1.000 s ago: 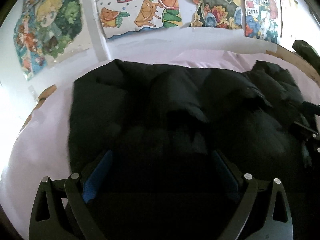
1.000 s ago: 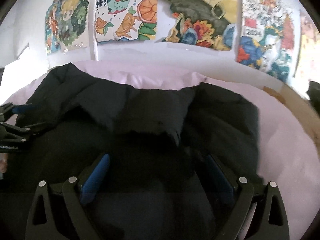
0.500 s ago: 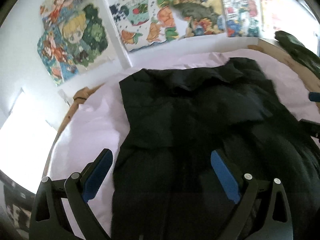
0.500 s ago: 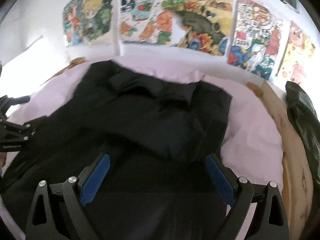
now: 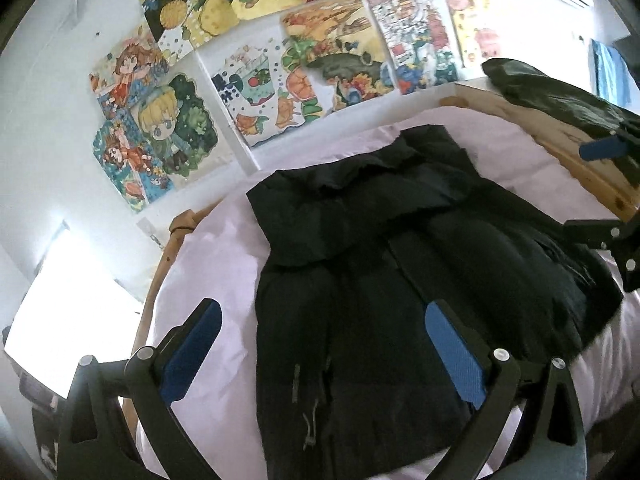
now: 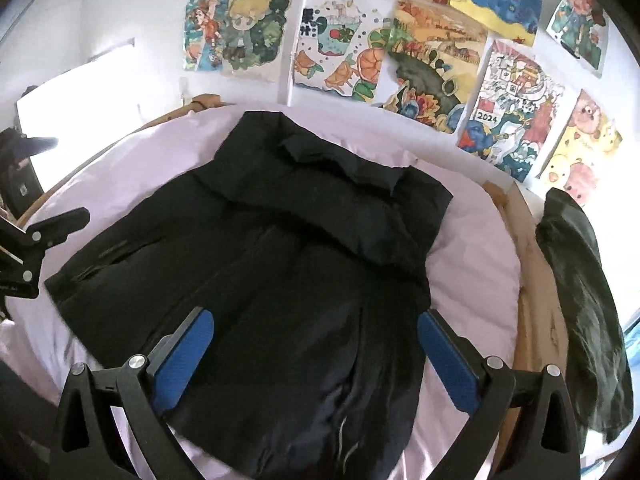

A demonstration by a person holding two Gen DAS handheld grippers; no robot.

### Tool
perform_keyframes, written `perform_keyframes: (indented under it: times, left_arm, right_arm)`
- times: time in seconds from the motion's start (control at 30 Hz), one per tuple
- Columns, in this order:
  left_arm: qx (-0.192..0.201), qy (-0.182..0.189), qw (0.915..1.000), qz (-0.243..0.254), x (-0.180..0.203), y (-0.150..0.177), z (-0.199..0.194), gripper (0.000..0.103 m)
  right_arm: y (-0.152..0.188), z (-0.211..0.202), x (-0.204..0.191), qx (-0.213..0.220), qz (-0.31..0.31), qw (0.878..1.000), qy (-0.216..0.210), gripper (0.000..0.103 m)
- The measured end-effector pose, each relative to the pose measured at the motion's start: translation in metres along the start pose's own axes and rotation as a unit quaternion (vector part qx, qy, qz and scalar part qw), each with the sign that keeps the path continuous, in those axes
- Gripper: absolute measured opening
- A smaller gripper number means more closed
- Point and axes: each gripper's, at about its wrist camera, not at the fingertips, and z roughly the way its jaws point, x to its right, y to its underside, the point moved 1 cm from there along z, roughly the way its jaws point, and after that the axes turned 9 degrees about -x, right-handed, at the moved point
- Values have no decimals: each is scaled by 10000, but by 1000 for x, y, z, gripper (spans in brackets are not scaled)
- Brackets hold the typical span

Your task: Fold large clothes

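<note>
Right wrist view: black coat (image 6: 280, 280) lies flat on bed (image 6: 472, 280) for folding; right tongs (image 6: 312, 344) opening, empty above coat; left tongs (image 5: 320, 340) released, empty.

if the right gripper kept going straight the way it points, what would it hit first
Most likely the black jacket spread on the pink sheet. The right gripper, jaws opening with nothing between them, aims down at the jacket's middle; depth is hard to judge.

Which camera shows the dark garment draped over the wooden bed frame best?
The right wrist view: the dark green-black garment hangs along the pale wooden bed frame, nearly full length. The left wrist view catches only its upper end, partly behind the other hand-held gripper.
</note>
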Motion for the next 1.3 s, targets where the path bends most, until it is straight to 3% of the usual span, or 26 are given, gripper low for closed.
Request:
perform_keyframes:
  times: [0.23,0.33,0.53,0.7,0.8,1.17,1.3]
  left_arm:
    - [49,1,9994,355,16,41,-13,100]
    - [120,-18,9992,387,22,51,-7,100]
    - [-123,-254,9950,955,26,73,14,100]
    - [-477,-347,9867,1517,29,93,43,100]
    - [-678,-278,9842,1609,26,106,57,100]
    - [-1422,24,9827,1183,-1,125,89,100]
    - [-1638,60,9785,1254,-4,130,96,100]
  right_arm:
    - [33,-20,-39,102,-866,9952,453,103]
    - [46,-15,-49,190,-1207,9908,575,103]
    - [64,8,-57,27,-1737,9813,828,103]
    - [73,31,-56,-390,-1755,9819,602,103]
    - [79,38,-55,-505,-1772,9812,567,103]
    - [94,57,-41,-939,-1524,9831,389,103]
    - [101,71,-36,-1383,-1446,9789,420,103]
